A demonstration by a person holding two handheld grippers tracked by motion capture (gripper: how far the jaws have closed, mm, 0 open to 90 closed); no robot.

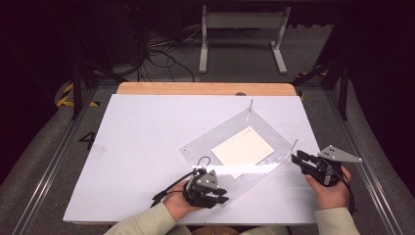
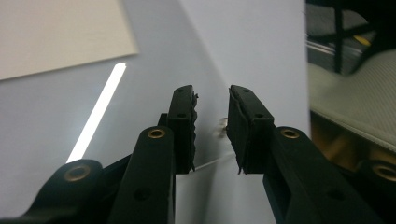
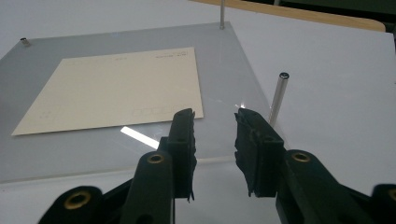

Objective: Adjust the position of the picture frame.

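A clear plastic sheet [image 1: 208,139] lies turned at an angle on the white table [image 1: 142,147], with a cream paper [image 1: 242,147] at its middle. Thin metal posts stand at its far corner [image 1: 250,108] and right corner [image 1: 293,145]. My left gripper [image 1: 222,196] is at the sheet's near corner, open, with a small metal stud [image 2: 222,126] in the gap and the pads off it. My right gripper [image 1: 297,157] is open by the right corner. In the right gripper view its jaws [image 3: 214,119] hold nothing, and the post [image 3: 279,95] stands just right of them.
A short stud [image 1: 185,148] marks the sheet's left corner. A wooden strip [image 1: 205,88] runs along the table's far edge, and behind it stand a white frame [image 1: 242,39] and loose cables [image 1: 161,54]. Metal rails run along both sides of the table.
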